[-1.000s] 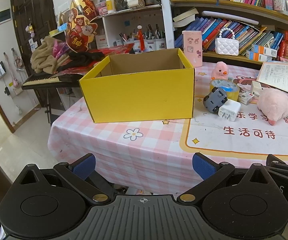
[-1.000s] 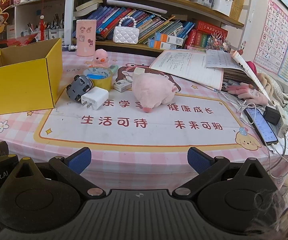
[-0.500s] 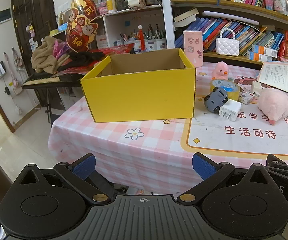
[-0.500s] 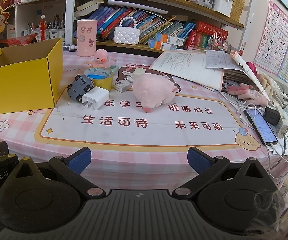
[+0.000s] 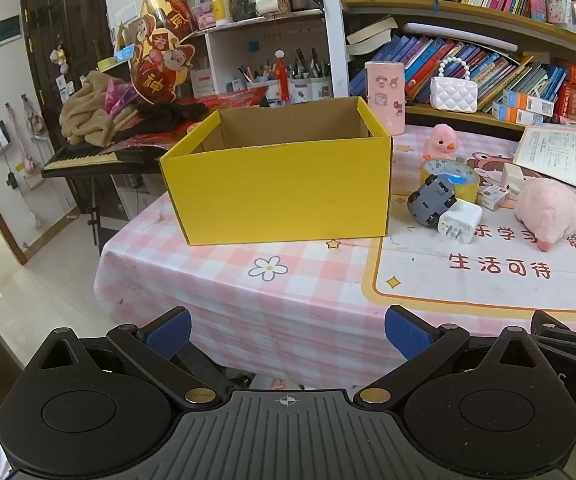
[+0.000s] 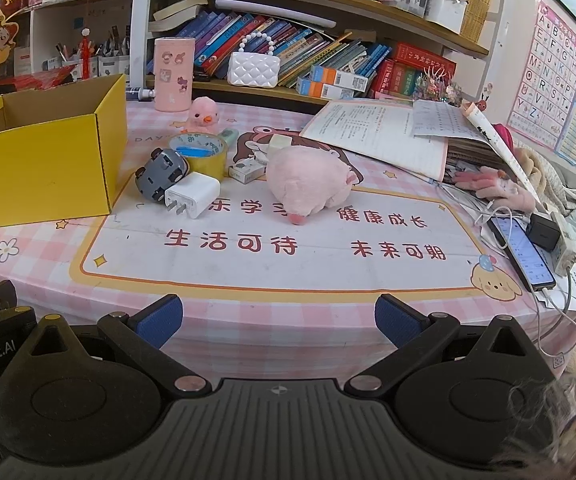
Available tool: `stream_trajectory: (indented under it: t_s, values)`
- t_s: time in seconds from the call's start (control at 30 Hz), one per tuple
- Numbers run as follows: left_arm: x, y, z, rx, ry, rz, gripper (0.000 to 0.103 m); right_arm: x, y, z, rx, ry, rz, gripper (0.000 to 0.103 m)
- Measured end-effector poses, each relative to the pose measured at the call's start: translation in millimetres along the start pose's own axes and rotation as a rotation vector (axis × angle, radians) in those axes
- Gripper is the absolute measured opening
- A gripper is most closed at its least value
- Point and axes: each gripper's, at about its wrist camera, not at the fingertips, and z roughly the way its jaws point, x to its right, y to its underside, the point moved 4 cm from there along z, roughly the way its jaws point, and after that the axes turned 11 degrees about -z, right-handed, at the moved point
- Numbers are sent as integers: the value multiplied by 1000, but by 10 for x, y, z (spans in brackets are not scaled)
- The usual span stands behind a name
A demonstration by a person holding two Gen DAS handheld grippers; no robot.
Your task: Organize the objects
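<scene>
An open yellow cardboard box point(image 5: 280, 188) point(image 6: 44, 164) stands on the pink checked table, its visible inside bare. Right of it lie a grey toy car point(image 5: 432, 200) point(image 6: 161, 174), a white charger plug point(image 5: 459, 222) point(image 6: 192, 200), a yellow tape roll point(image 5: 450, 174) point(image 6: 202, 154), a small white packet point(image 6: 246, 170), a pink plush pig point(image 5: 548, 214) point(image 6: 308, 184) and a pink duck point(image 5: 440, 142) point(image 6: 204, 114). My left gripper point(image 5: 286, 332) hangs open before the table's near edge, facing the box. My right gripper point(image 6: 278, 318) is open too, short of the printed mat, with nothing between its fingers.
A bookshelf with a white beaded purse point(image 6: 254, 68) and a pink canister point(image 6: 174, 74) lines the back. Open papers point(image 6: 384, 136), a phone on a cable point(image 6: 524, 254) and a pink glove point(image 6: 492, 184) crowd the right side. A keyboard stand point(image 5: 88, 160) with clothes is left of the table.
Both views have crept slightly closer to the table; the objects have not moved and both grippers stay open.
</scene>
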Motion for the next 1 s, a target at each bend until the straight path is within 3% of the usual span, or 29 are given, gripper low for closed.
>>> stream_trajectory:
  t_s: [0.47,0.7,1.0]
  values:
    - [-113,-90,39,0,60,-54,103,-65,-46,32,14,-43,-19,103]
    - [-110,-137,126,-8,39,-93,103,-28,-129,168,28,-94,-22,103]
    - [198,-227,271,-13,36,-143,103,220,-348,495,71,-145,-64,103]
